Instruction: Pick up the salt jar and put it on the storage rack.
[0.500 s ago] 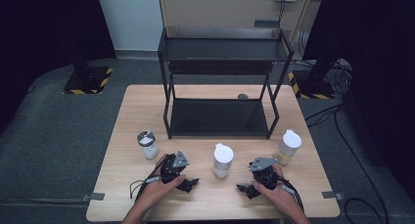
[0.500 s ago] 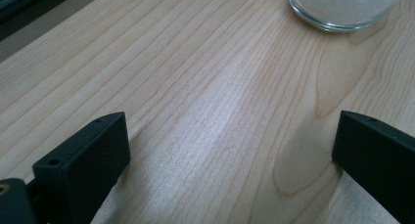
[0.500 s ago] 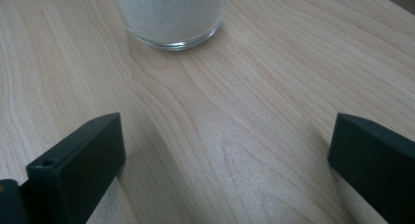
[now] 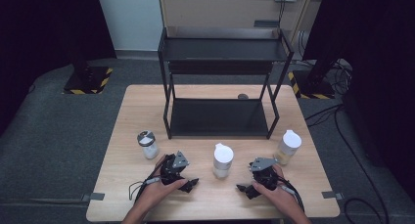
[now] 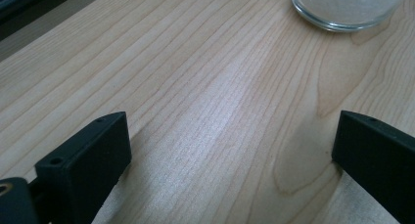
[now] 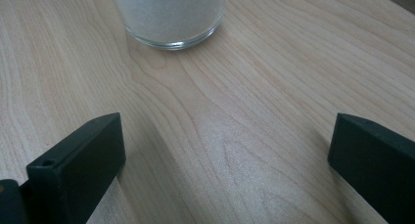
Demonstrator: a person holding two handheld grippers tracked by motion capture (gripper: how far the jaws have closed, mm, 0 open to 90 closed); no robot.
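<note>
Grippers rest low over the front edge of the wooden table (image 4: 122, 136), one in each hand, both with their jaws spread wide and nothing between them. The left gripper (image 4: 190, 184) sits left of the middle of that edge, its grey plate up and its tips turned toward the centre. In the left gripper view its black jaws stand far apart over bare wood, and the glass base of a jar shows at the top right, well ahead of them. The right gripper (image 4: 244, 190) sits right of the middle, tips turned toward the centre too; in the right gripper view the jaws are just as wide, with the base of the same jar at the top, left of centre and clear of the pads.

That white-lidded jar (image 4: 222, 160), filled with something white, stands upright between the two grippers, a little farther from the front edge than they are, touching neither. A second white-lidded jar (image 4: 288, 146) stands near the right edge, just beyond the right hand. A small jar with a metal lid (image 4: 148, 144) stands toward the left edge, beyond the left hand. A black two-tier shelf (image 4: 222, 77) takes up the back half of the table.
</note>
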